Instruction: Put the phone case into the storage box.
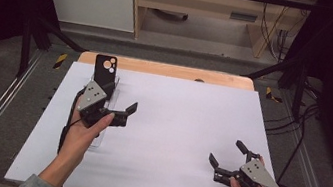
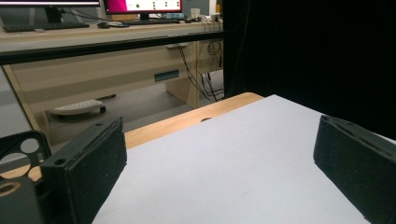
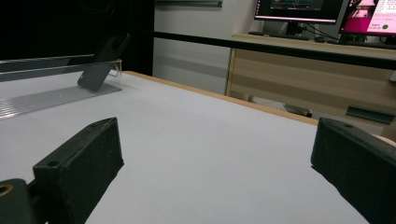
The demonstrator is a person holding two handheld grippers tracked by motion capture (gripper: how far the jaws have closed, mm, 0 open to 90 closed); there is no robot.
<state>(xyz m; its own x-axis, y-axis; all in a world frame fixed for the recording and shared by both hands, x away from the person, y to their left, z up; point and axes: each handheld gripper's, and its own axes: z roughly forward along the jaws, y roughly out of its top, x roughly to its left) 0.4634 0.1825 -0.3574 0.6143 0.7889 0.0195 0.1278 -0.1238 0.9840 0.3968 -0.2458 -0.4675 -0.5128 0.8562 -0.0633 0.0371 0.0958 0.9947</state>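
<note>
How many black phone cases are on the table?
1. The black phone case leans upright on a clear stand at the far left of the white table, just beyond the left gripper. No other shows, though the hand could hide something small.

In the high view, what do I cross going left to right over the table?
Left gripper, with the black phone case propped on a clear stand just behind it → bare white table surface → right gripper.

Two black grippers, left gripper point(image 1: 120, 110), right gripper point(image 1: 226, 154), grey three-cornered top plates with screws, trailing black cables, denim-blue sleeve cuff point(image 1: 33, 185)
</note>
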